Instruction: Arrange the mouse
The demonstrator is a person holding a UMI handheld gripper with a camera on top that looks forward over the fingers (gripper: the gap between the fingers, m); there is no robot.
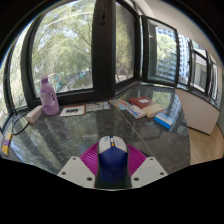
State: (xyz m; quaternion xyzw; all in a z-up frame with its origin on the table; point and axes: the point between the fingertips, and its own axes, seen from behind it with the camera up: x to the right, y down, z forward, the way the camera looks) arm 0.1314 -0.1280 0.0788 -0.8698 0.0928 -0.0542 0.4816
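Tongs [112,168] clenched on mouse [111,153], its long axis pointing straight ahead.

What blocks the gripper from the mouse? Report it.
Nothing visible does. The mouse already sits between the gripper's fingers, their pink pads at its sides. Whether they press on it cannot be told. The books and purple bottle stand well beyond, near the windows.

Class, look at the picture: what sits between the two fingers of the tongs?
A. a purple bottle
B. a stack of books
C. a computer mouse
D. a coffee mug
C: a mouse sits between the fingers of the tongs, pressed by both pink pads, while the purple bottle and the books lie well beyond them on the table.
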